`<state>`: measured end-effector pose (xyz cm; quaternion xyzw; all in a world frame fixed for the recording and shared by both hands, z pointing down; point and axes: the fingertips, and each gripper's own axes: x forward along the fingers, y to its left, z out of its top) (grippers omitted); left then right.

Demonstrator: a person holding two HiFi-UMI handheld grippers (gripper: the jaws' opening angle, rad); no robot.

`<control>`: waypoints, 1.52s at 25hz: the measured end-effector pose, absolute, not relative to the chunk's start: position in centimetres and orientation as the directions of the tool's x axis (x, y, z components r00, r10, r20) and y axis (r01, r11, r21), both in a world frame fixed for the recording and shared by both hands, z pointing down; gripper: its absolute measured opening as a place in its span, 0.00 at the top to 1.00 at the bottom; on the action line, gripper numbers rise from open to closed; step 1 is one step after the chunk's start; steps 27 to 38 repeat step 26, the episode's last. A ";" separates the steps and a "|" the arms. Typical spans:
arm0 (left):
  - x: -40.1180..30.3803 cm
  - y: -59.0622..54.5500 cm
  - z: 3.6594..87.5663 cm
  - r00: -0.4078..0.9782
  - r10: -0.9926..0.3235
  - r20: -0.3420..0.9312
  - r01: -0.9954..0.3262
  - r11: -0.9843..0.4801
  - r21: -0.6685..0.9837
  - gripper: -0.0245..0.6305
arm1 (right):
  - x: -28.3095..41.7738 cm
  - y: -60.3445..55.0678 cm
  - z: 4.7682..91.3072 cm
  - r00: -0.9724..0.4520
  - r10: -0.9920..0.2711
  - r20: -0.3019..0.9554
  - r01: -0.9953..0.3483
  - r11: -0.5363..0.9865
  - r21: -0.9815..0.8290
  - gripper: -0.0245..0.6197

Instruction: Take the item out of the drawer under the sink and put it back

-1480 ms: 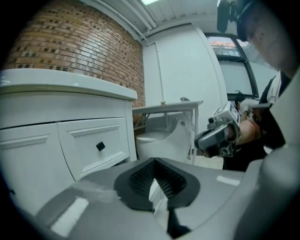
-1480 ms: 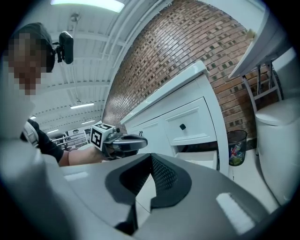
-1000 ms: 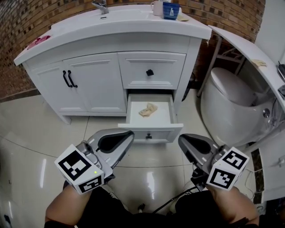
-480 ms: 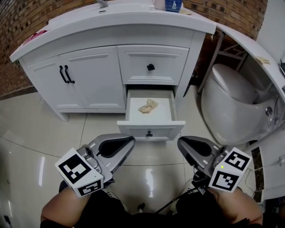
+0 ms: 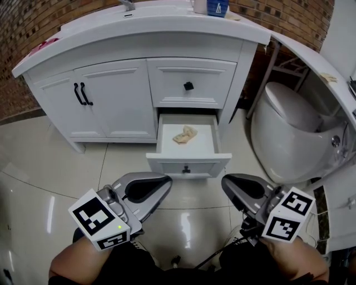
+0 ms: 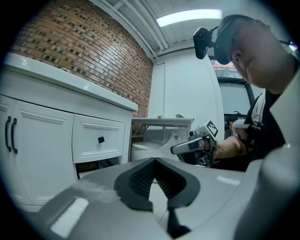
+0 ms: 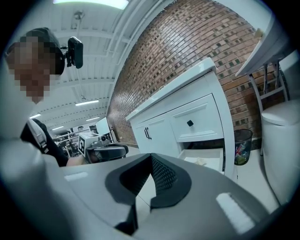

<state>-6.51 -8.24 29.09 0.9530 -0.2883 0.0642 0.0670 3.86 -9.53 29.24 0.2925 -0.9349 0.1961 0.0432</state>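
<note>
The white lower drawer (image 5: 189,165) under the sink stands pulled out. A crumpled beige item (image 5: 185,134) lies inside it on the drawer floor, and the same item (image 7: 201,162) shows small in the right gripper view. My left gripper (image 5: 166,179) hangs shut and empty over the floor tiles, just short of the drawer front's left end. My right gripper (image 5: 225,181) hangs shut and empty near the drawer front's right end. The left gripper view has its jaws (image 6: 153,161) pressed together, and the right gripper view has its jaws (image 7: 151,155) the same.
Above the open drawer is a shut drawer with a black knob (image 5: 188,85). Two cabinet doors with black handles (image 5: 81,93) are to its left. A white toilet (image 5: 289,125) stands close on the right, and a waste bin (image 7: 242,145) sits between it and the vanity. Cups (image 5: 216,6) stand on the counter.
The vanity has slid a little lower and nearer in the head view. Both grippers stay shut and empty in front of the drawer, having shifted only slightly.
</note>
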 end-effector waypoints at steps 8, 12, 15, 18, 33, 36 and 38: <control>-6.6 -8.4 29.6 0.820 -0.546 0.172 -0.565 -0.821 0.080 0.95 | 3.7 -9.6 29.2 -0.821 -0.536 0.197 -0.570 0.755 -0.325 0.96; -6.6 -8.4 29.6 0.817 -0.550 0.173 -0.568 -0.819 0.077 0.95 | 3.7 -9.6 29.4 -0.819 -0.538 0.202 -0.574 0.752 -0.325 0.96; -6.6 -8.4 29.5 0.817 -0.551 0.173 -0.569 -0.819 0.076 0.95 | 3.8 -9.6 29.4 -0.818 -0.539 0.203 -0.575 0.750 -0.326 0.96; -6.6 -8.5 29.5 0.815 -0.552 0.175 -0.570 -0.818 0.075 0.95 | 3.8 -9.6 29.3 -0.817 -0.540 0.201 -0.576 0.750 -0.326 0.96; -6.7 -8.5 29.4 0.814 -0.554 0.173 -0.571 -0.817 0.074 0.95 | 3.8 -9.6 29.2 -0.817 -0.539 0.203 -0.576 0.751 -0.324 0.96; -6.7 -8.5 29.4 0.814 -0.554 0.173 -0.571 -0.817 0.074 0.95 | 3.8 -9.6 29.2 -0.817 -0.539 0.203 -0.576 0.751 -0.324 0.96; -6.7 -8.5 29.4 0.814 -0.554 0.173 -0.571 -0.817 0.074 0.95 | 3.8 -9.6 29.2 -0.817 -0.539 0.203 -0.576 0.751 -0.324 0.96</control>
